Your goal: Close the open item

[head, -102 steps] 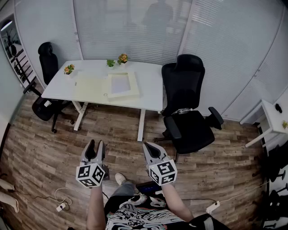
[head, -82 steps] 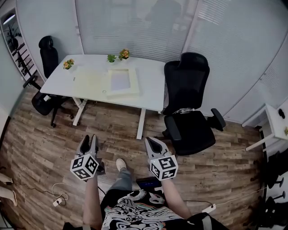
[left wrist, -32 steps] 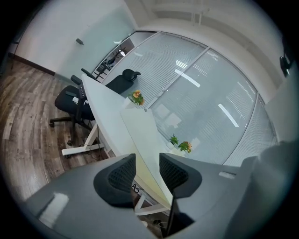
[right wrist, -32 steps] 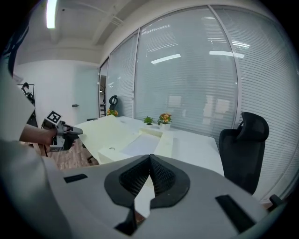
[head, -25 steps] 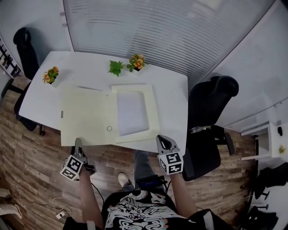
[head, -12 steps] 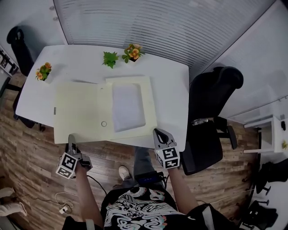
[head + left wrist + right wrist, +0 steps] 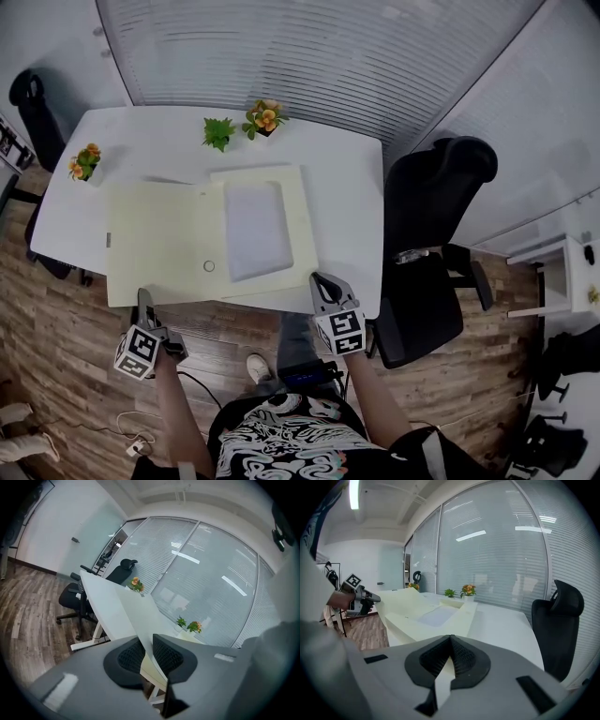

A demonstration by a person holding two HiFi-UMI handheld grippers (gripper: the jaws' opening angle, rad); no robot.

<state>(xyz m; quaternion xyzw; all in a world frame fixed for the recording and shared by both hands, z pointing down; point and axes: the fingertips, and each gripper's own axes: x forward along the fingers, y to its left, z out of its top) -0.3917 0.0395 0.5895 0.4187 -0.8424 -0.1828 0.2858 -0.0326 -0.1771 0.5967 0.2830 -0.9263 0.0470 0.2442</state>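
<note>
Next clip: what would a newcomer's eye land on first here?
The big cream box file lying open on the white desk, its lid spread out to the left. Next, the left gripper at the lid's near left corner, its jaws having just closed onto the thin edge, while the right gripper sits at the desk's near edge by the file's near right corner.
</note>
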